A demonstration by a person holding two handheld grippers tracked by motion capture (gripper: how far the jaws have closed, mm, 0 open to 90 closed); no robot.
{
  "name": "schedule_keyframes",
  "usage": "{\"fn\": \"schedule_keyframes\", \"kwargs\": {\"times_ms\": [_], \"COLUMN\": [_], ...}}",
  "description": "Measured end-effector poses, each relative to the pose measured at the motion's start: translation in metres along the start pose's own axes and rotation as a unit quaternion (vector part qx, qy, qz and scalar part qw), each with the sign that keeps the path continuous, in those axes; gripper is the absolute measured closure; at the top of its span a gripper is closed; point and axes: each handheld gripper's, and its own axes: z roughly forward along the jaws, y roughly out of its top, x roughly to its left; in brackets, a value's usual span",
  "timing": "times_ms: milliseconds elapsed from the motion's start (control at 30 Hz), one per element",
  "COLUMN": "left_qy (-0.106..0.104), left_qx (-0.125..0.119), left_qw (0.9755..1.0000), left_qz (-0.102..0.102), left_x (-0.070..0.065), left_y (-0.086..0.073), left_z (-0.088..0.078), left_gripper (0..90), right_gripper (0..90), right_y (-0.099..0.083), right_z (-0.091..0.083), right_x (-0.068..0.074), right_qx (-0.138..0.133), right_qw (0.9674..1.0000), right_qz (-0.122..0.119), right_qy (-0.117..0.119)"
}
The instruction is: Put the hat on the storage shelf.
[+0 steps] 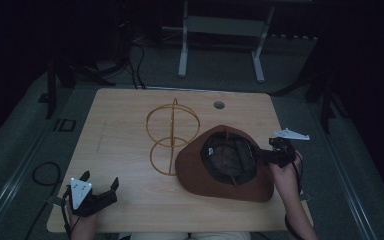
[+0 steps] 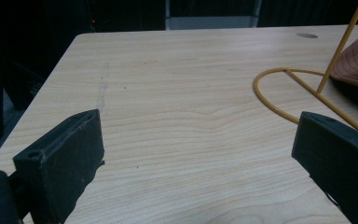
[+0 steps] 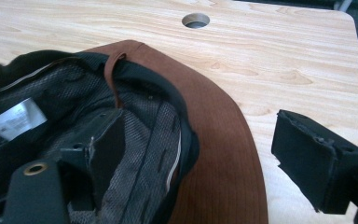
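Note:
A brown brimmed hat [image 1: 200, 176] lies crown down on the wooden table [image 1: 120, 115], its dark mesh lining and a white label facing up. It leans against a gold wire stand [image 1: 172, 132] of two rings on a rod. My right gripper [image 1: 262, 152] is open at the hat's right side. In the right gripper view, one jaw of the right gripper [image 3: 205, 140] sits inside the hat [image 3: 223, 140] and the other stands outside over the brim. My left gripper [image 1: 100, 179] is open and empty near the front left edge, facing the stand [image 2: 340, 46].
A round cable hole [image 1: 219, 104] sits near the table's back edge, also seen in the right gripper view [image 3: 196, 20]. Behind the table stands a white desk frame [image 1: 225, 25] on dark floor. Bare wood stretches ahead of the left gripper [image 2: 196, 140].

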Motion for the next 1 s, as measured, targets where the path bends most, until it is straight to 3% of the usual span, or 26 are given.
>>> {"fn": "schedule_keyframes", "kwargs": {"times_ms": [133,233,467,533,633,733,833,867,967,1000], "left_qy": [0.006,0.006,0.0,-0.003,-0.023,-0.024,-0.021,-0.021,-0.017,-0.016], "left_qx": [0.008,0.005,0.012,0.012,0.0,0.0,0.004,0.005,0.008,0.009], "left_qw": [0.9999,1.0,0.9999,0.9999,0.9997,0.9997,0.9998,0.9998,0.9998,0.9998], "left_qz": [0.005,0.002,0.007,-0.001,-0.009,0.002,0.006,0.004,-0.001,-0.005], "left_x": [0.0,0.001,-0.002,-0.001,-0.001,-0.003,-0.004,-0.004,-0.003,-0.002], "left_y": [0.0,0.0,0.0,0.0,0.0,0.001,0.001,0.001,0.0,0.0], "left_z": [0.0,0.0,0.0,0.0,-0.001,-0.001,-0.001,0.0,0.0,0.0], "left_gripper": [2.9,2.9,2.9,2.9,2.9,2.9,2.9,2.9,2.9,2.9], "right_gripper": [13.8,13.8,13.7,14.0,17.8,22.9,26.8,33.3,50.6,52.4], "right_y": [0.006,0.008,0.008,0.006,0.003,-0.002,-0.006,-0.008,-0.01,-0.01], "right_z": [0.014,0.026,0.052,0.06,0.069,0.077,0.081,0.083,0.082,0.083], "right_x": [0.0,0.002,0.007,0.009,0.011,0.012,0.014,0.015,0.015,0.017], "right_qx": [0.016,0.031,0.059,0.075,0.098,0.117,0.123,0.125,0.126,0.129], "right_qw": [0.9996,0.9994,0.9981,0.9968,0.9942,0.9911,0.9899,0.9894,0.9895,0.9887], "right_qz": [0.005,-0.012,-0.016,-0.025,-0.039,-0.053,-0.058,-0.057,-0.056,-0.062], "right_qy": [0.025,0.011,-0.003,-0.009,-0.023,-0.035,-0.039,-0.048,-0.041,-0.045]}}
